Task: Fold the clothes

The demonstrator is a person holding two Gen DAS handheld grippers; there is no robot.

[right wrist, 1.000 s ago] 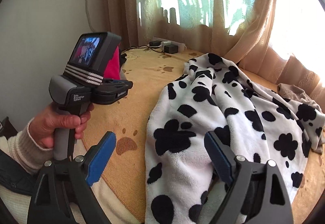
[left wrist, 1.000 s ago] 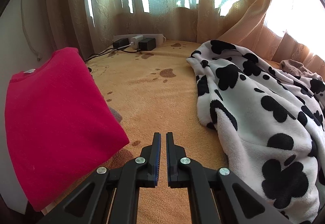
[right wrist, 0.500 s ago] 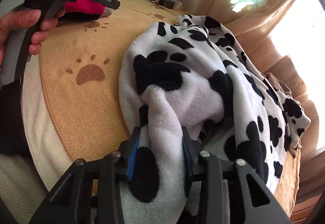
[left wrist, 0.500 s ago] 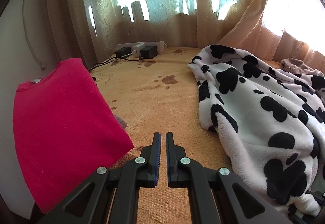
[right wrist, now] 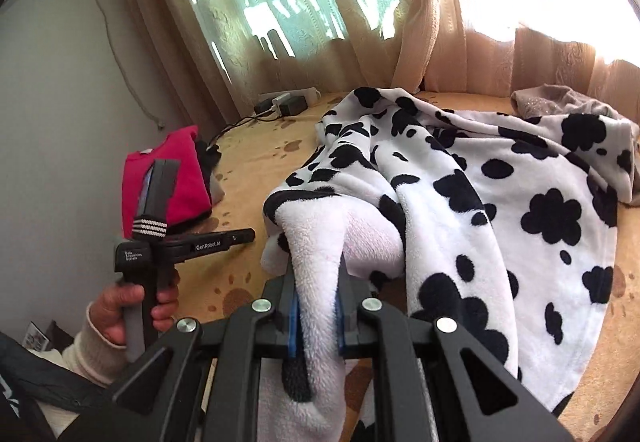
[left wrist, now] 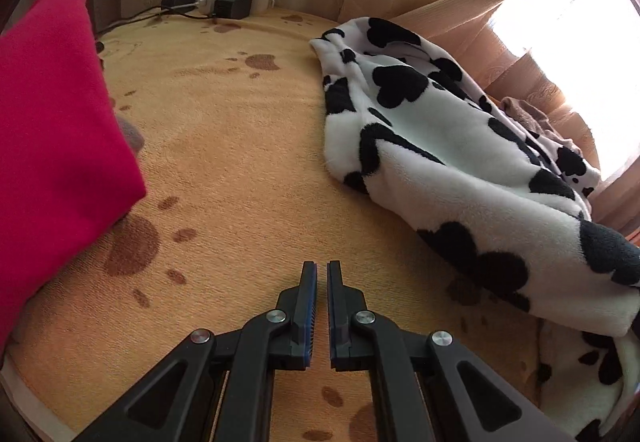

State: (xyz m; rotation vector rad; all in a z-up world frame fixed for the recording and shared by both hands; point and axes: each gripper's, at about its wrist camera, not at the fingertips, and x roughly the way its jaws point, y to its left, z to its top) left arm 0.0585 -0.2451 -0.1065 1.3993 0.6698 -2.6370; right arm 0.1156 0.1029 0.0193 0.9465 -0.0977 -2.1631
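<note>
Right gripper (right wrist: 316, 306) fingers pinching a bunched edge of the white fleece garment with black cow blotches (right wrist: 500, 201) — lifted off the bed.
Left gripper (left wrist: 322, 306) fingers nearly pressed together, holding nothing, low over the tan paw-print bedspread (left wrist: 240, 161). Fleece looks soft, thick, floppy — will sag and bunch; judge hems or corners the best holds. Its outline is lost in folds, near edge cut off. Folded red top (left wrist: 52, 145) left, power strip (left wrist: 216, 1) far.
</note>
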